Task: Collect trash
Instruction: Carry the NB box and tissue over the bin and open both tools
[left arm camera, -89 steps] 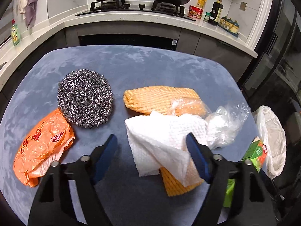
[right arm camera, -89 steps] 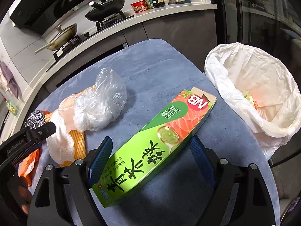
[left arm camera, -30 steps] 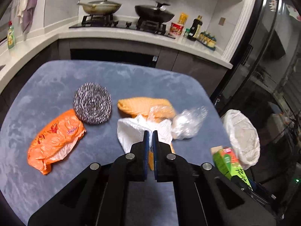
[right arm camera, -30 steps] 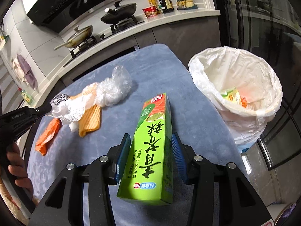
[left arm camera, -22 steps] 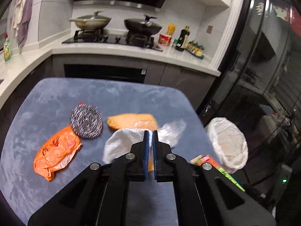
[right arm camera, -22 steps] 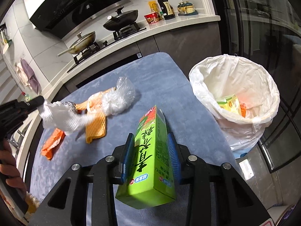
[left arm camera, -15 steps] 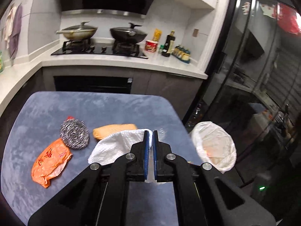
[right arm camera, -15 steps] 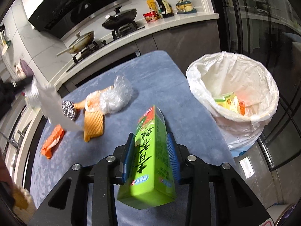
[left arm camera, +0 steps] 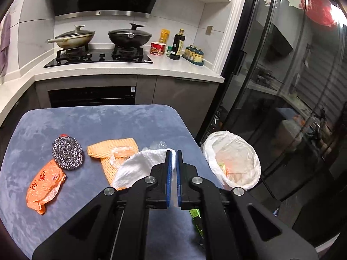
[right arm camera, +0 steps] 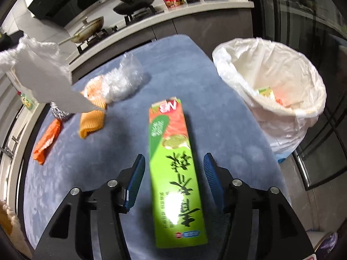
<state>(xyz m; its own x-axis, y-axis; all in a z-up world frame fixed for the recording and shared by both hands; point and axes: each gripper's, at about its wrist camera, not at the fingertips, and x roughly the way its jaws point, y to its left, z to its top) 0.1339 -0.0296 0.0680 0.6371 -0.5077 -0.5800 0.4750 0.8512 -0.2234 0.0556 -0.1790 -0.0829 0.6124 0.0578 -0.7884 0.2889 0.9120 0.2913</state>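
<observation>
While my left gripper (left arm camera: 172,162) stays clenched on white paper towel (left arm camera: 138,169), towel hangs above blue table (left arm camera: 104,121). My right gripper (right arm camera: 173,169) jaws have just been opening, released: green box (right arm camera: 173,173) between pads, untouched by either, lying on table. White-lined trash bin (right arm camera: 271,75) just beside table's right edge. Steel scourer (left arm camera: 67,152), orange bag (left arm camera: 44,183), orange cloth (left arm camera: 112,149) on table.

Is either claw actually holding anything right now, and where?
The left claw pinches the white paper towel by its upper edge. The right claw has just opened; the green box lies between, unheld.
</observation>
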